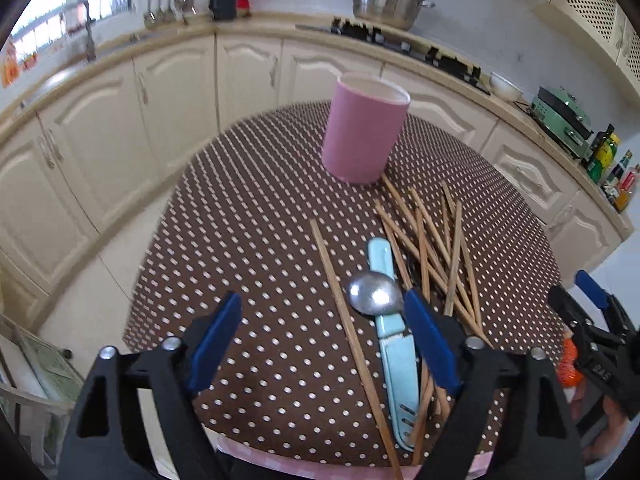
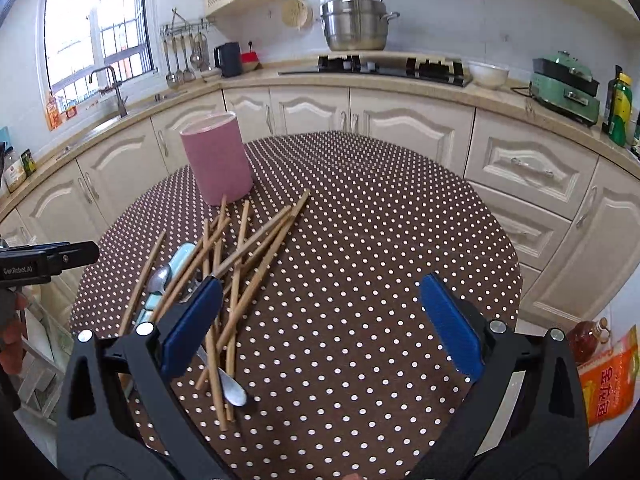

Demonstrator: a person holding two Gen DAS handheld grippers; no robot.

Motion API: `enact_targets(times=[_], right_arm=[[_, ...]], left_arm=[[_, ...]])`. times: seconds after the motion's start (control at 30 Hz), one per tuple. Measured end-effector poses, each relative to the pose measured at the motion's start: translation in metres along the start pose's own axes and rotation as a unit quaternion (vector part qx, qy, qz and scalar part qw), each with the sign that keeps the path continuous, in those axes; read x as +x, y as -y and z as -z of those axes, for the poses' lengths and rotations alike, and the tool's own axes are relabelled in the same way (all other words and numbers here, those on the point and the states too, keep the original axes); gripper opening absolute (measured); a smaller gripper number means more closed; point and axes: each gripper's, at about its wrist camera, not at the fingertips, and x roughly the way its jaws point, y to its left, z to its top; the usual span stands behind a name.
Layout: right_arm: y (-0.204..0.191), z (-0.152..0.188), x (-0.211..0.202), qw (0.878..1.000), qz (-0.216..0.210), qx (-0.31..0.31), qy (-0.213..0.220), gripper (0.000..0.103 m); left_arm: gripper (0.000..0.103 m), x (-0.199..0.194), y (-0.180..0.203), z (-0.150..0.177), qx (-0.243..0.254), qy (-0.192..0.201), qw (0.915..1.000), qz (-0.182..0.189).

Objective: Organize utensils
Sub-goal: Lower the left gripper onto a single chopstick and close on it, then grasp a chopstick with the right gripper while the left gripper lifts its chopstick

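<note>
Both grippers were held wide open and empty above the near edge of the table. The left gripper was poised over the single chopstick and the spoon; the right gripper was poised just right of the chopstick pile. The pink cup, judged to be the holder for the utensils, was seen upright and apparently empty at the far side, just touched by the pile's tips.

Several risks could be judged. The chopsticks were crossed and stacked, so one lifted stick would likely drag or flick its neighbours, perhaps off the near edge. The spoon bowl, smooth rounded metal, was laid across the blue knife, and could slip from flat pads or be taken together with the knife. The cup, tall and smooth-walled, could be tipped by a stick pushed against it.

The chopsticks appeared thin, straight and wooden; the knife was seen as glossy plastic; the cloth was brown with white dots.
</note>
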Motion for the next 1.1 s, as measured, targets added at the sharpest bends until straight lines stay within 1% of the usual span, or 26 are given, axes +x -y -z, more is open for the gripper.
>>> enact_targets(times=[0.03, 0.07, 0.13, 0.2, 0.3, 0.33, 0.4, 0.47, 0.53, 0.57, 0.6, 0.63, 0.67, 0.77, 0.8, 0.83, 0.87, 0.9, 0.93, 1.03, 1.1], right_arm=[[0.001, 0.001, 0.002, 1.0, -0.003, 0.0, -0.005, 0.097], [0.001, 0.001, 0.004, 1.0, -0.005, -0.001, -0.01, 0.097], [0.001, 0.001, 0.009, 1.0, -0.008, -0.004, -0.019, 0.097], [0.002, 0.0, 0.015, 0.999, -0.014, -0.006, -0.029, 0.097], [0.003, -0.004, 0.022, 0.999, -0.022, -0.003, -0.044, 0.097], [0.003, -0.006, 0.024, 0.999, -0.023, -0.003, -0.047, 0.097], [0.004, -0.009, 0.025, 0.998, -0.025, -0.006, -0.051, 0.097], [0.005, -0.012, 0.029, 0.998, -0.026, -0.01, -0.057, 0.097], [0.007, -0.017, 0.037, 0.997, -0.029, -0.014, -0.073, 0.097], [0.008, -0.019, 0.041, 0.996, -0.029, -0.013, -0.08, 0.097], [0.009, -0.02, 0.045, 0.996, -0.029, -0.012, -0.087, 0.097], [0.011, -0.024, 0.052, 0.994, -0.032, -0.009, -0.1, 0.097], [0.012, -0.026, 0.056, 0.993, -0.036, -0.006, -0.11, 0.097], [0.014, -0.033, 0.072, 0.989, -0.053, 0.003, -0.139, 0.097], [0.013, -0.035, 0.076, 0.988, -0.057, 0.006, -0.146, 0.097], [0.012, -0.038, 0.085, 0.984, -0.066, 0.01, -0.164, 0.097], [0.009, -0.039, 0.091, 0.982, -0.071, 0.011, -0.176, 0.093], [0.007, -0.041, 0.099, 0.978, -0.078, 0.016, -0.195, 0.087], [0.004, -0.043, 0.105, 0.975, -0.079, 0.014, -0.207, 0.085], [-0.006, -0.05, 0.115, 0.972, -0.074, -0.002, -0.224, 0.079], [-0.014, -0.055, 0.125, 0.969, -0.066, -0.013, -0.239, 0.069]], left_arm=[[0.076, 0.003, 0.001, 0.0, 0.001, -0.006, 1.0, 0.001], [0.07, 0.008, 0.002, 0.001, 0.005, -0.021, 0.9998, 0.0], [0.066, 0.017, 0.004, 0.003, 0.011, -0.039, 0.9992, 0.0], [0.06, 0.027, 0.004, 0.005, 0.003, -0.058, 0.9983, 0.002], [0.053, 0.035, 0.008, 0.005, 0.003, -0.074, 0.9972, 0.011], [0.051, 0.04, 0.01, 0.005, 0.007, -0.082, 0.9966, 0.005], [0.044, 0.049, 0.011, 0.007, 0.01, -0.099, 0.995, -0.007], [0.041, 0.058, 0.011, 0.01, 0.01, -0.112, 0.9936, -0.012], [0.041, 0.06, 0.014, 0.01, 0.02, -0.106, 0.9941, -0.014], [0.038, 0.061, 0.015, 0.009, 0.026, -0.104, 0.9941, -0.017], [0.028, 0.06, 0.014, 0.01, 0.029, -0.102, 0.9941, -0.023], [0.022, 0.061, 0.013, 0.01, 0.027, -0.095, 0.9944, -0.037], [0.011, 0.062, 0.011, 0.009, 0.02, -0.093, 0.9948, -0.037], [0.008, 0.065, -0.001, 0.005, -0.018, -0.092, 0.9955, -0.014], [0.006, 0.065, -0.004, 0.003, -0.029, -0.088, 0.9956, -0.011], [0.005, 0.065, -0.005, 0.002, -0.031, -0.085, 0.9958, -0.014], [0.005, 0.065, -0.006, 0.0, -0.035, -0.08, 0.9961, -0.016], [0.005, 0.065, -0.007, -0.001, -0.039, -0.077, 0.9961, -0.015], [0.005, 0.063, -0.007, -0.002, -0.043, -0.076, 0.9962, -0.012], [0.005, 0.058, -0.006, -0.006, -0.045, -0.066, 0.9968, -0.005], [0.005, 0.055, -0.005, -0.01, -0.047, -0.059, 0.9971, -0.001]])
